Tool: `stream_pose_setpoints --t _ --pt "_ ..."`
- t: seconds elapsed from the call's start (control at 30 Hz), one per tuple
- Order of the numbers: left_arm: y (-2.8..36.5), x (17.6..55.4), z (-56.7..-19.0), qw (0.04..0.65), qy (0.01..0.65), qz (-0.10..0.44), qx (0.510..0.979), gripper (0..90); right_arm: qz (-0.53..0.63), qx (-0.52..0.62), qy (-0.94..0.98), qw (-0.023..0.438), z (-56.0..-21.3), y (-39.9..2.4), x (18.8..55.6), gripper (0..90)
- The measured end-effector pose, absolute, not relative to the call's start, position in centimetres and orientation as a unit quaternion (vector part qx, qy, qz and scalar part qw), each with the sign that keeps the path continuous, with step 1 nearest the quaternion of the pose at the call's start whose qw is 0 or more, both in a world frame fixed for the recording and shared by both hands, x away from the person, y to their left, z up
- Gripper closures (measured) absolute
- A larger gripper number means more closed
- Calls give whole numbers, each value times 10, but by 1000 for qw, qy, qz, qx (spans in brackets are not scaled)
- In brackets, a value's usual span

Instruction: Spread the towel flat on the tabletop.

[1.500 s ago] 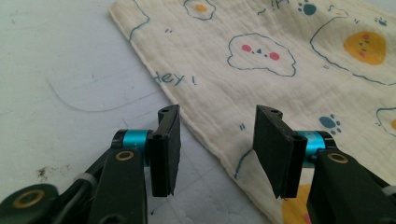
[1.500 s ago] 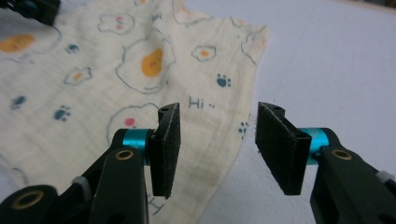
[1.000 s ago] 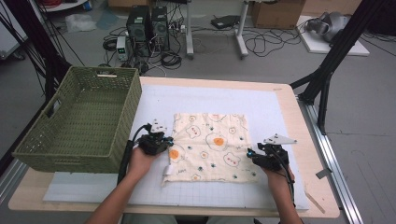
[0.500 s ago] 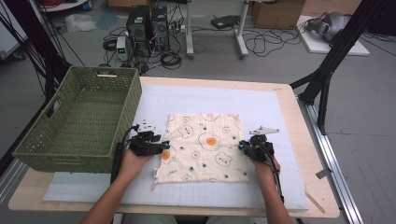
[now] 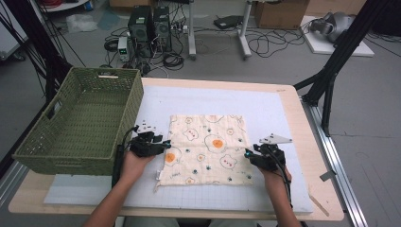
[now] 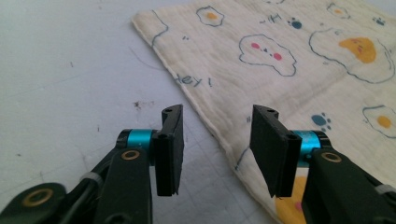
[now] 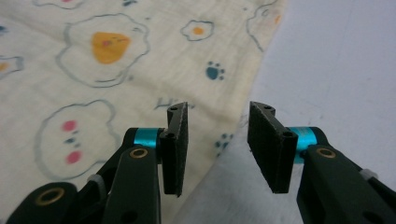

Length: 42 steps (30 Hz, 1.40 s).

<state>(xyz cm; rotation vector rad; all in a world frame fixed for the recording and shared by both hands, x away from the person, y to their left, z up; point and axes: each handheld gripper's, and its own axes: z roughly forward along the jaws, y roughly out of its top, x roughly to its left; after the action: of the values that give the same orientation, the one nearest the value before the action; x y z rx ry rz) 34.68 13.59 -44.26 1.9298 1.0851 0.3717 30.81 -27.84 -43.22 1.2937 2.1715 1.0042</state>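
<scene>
A cream cloth (image 5: 208, 146) printed with fried eggs and bears lies flat on the white mat (image 5: 227, 99). My left gripper (image 5: 166, 144) is at the cloth's left edge. In the left gripper view its jaws (image 6: 218, 112) stand apart and have just been closing, with the cloth's hem (image 6: 205, 112) running under the gap, untouched by the pads. My right gripper (image 5: 247, 155) is at the cloth's right edge. Its jaws (image 7: 219, 108) have just been opening, and the cloth (image 7: 116, 70) lies beneath the gap without being pinched.
A green woven basket (image 5: 80, 123) stands on the table's left side, close to my left hand. The wooden table edge (image 5: 302, 142) runs along the right. Black frame legs (image 5: 331, 71) rise at the far right, with cables and computers on the floor behind.
The cloth has shifted a little to the left and lies smoother. Both hands have moved left with it and now rest at its side edges.
</scene>
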Motion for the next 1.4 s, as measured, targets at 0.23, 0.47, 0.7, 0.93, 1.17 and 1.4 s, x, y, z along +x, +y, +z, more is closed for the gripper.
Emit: stream_pose_setpoints --t 0.23,0.47,0.7,0.93,1.17,1.4 --pt "139 340 -441 433 435 151 775 556 336 427 818 186 -441 -275 278 722" --pt "141 335 -442 445 434 150 769 547 309 404 840 189 -437 -274 267 879" --pt "142 333 -437 479 425 152 753 391 353 438 794 231 -429 -291 268 386" --pt "144 329 -429 521 423 161 724 178 391 452 753 276 -416 -301 290 208" --pt "149 324 -421 540 397 194 716 167 393 430 764 277 -414 -302 291 146" --pt "152 322 -419 557 398 197 702 166 413 436 751 276 -413 -308 288 118"
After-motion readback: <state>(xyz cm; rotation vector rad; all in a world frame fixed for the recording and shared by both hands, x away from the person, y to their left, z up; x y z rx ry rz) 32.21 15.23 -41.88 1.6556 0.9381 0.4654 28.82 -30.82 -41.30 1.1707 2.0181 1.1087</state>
